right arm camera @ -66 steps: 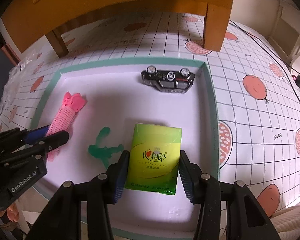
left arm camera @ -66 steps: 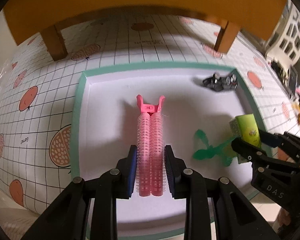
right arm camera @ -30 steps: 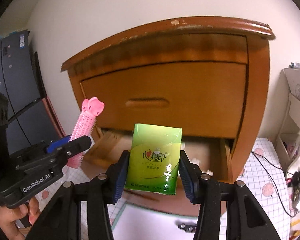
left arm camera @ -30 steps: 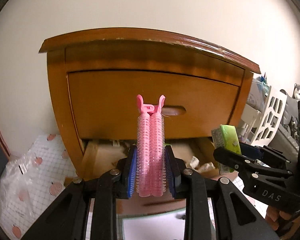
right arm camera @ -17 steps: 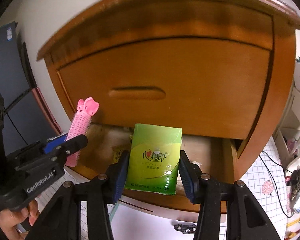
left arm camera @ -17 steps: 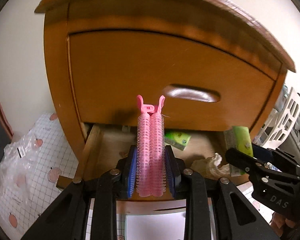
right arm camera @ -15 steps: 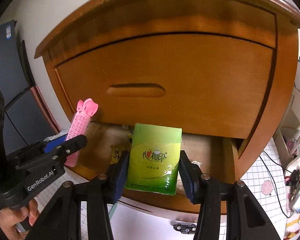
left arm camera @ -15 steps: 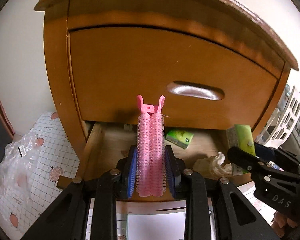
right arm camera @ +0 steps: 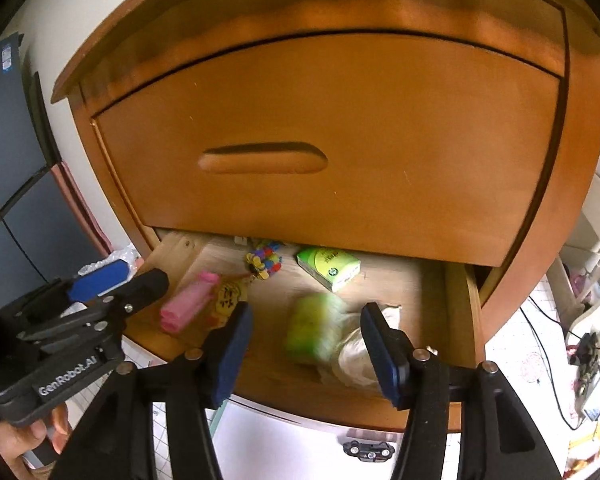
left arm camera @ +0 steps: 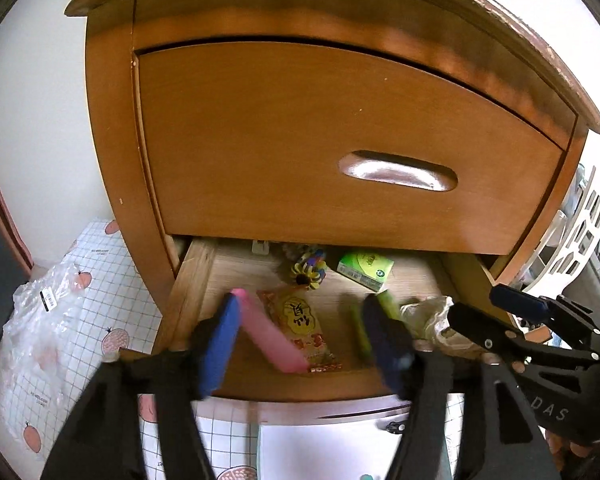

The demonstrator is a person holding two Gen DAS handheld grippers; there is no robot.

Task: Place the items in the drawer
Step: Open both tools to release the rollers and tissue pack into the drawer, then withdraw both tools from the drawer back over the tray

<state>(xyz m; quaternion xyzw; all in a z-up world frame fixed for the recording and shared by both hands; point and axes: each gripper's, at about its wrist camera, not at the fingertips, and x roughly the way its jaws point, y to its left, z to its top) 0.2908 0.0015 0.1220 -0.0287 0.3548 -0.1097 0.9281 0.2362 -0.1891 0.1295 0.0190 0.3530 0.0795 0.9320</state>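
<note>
The lower drawer (left arm camera: 188, 276) (right arm camera: 456, 292) of a wooden cabinet stands pulled out. My left gripper (left arm camera: 300, 320) is open above its left half, and the pink hair roller (left arm camera: 268, 332) (right arm camera: 188, 300) lies blurred below it, free of the fingers. My right gripper (right arm camera: 306, 320) is open over the right half. The green tissue pack (right arm camera: 312, 328) is a blur beneath it, on crumpled plastic (right arm camera: 360, 352). Each gripper shows in the other view, the left gripper (right arm camera: 136, 276) and the right gripper (left arm camera: 478, 302).
Inside the drawer lie another green pack (left arm camera: 364, 268), a colourful flower toy (left arm camera: 308, 270) and a yellow snack packet (left arm camera: 312, 340). The upper drawer (left arm camera: 340, 140) is shut just above. A toy car (right arm camera: 368, 450) sits on the white tray below. A plastic bag (left arm camera: 40, 320) lies at left.
Both grippers moved in over the open drawer and opened. The pink roller and the green pack left the fingers and dropped into the drawer.
</note>
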